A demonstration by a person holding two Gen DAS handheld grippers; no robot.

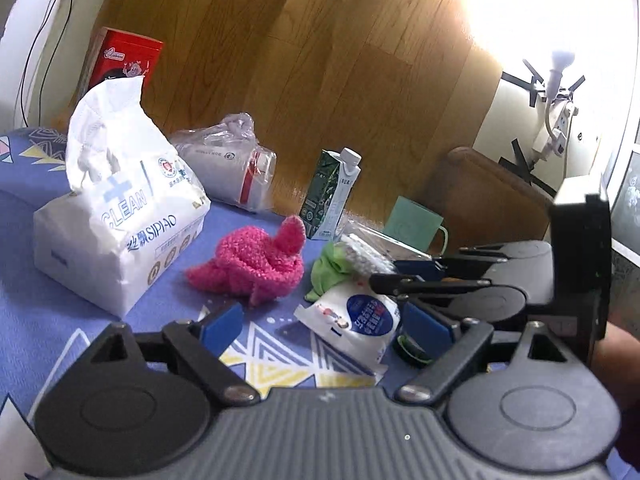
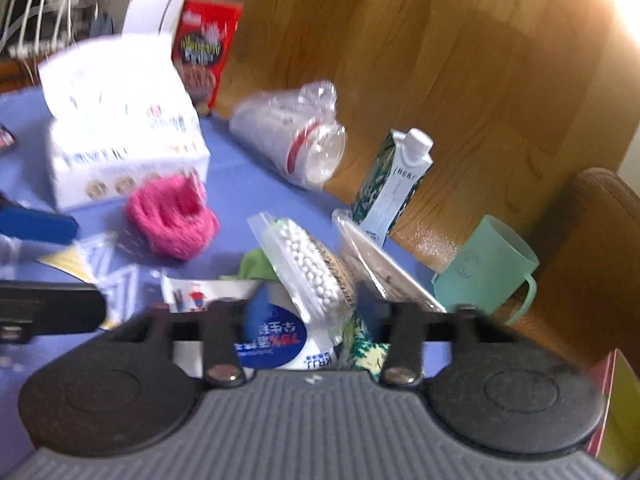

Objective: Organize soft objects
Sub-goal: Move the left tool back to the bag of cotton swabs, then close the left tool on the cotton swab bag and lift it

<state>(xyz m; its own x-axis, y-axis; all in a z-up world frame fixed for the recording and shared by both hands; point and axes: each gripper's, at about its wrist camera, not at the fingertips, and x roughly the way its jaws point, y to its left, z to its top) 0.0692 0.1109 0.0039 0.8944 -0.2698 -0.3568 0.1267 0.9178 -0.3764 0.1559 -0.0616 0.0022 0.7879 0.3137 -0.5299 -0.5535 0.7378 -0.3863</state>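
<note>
A fluffy pink sock (image 1: 256, 266) lies on the blue patterned cloth (image 1: 52, 332), right of a big white tissue pack (image 1: 120, 216). A small white wipes packet (image 1: 354, 320) and a green cloth (image 1: 326, 272) lie further right. My left gripper (image 1: 324, 326) is open, with the wipes packet between its blue pads. My right gripper (image 1: 404, 276) reaches in from the right above the packet. In the right wrist view the sock (image 2: 172, 216), wipes packet (image 2: 276, 336), green cloth (image 2: 256, 266) and a bag of white beads (image 2: 312, 268) show; my right gripper (image 2: 308, 308) is open over them.
Along the table's far edge stand a red box (image 1: 124, 60), bagged paper cups (image 1: 236, 168), a green-white carton (image 1: 332, 196) and a mint mug (image 1: 416, 224). A brown chair back (image 1: 488, 196) is at the right. A wooden floor lies beyond.
</note>
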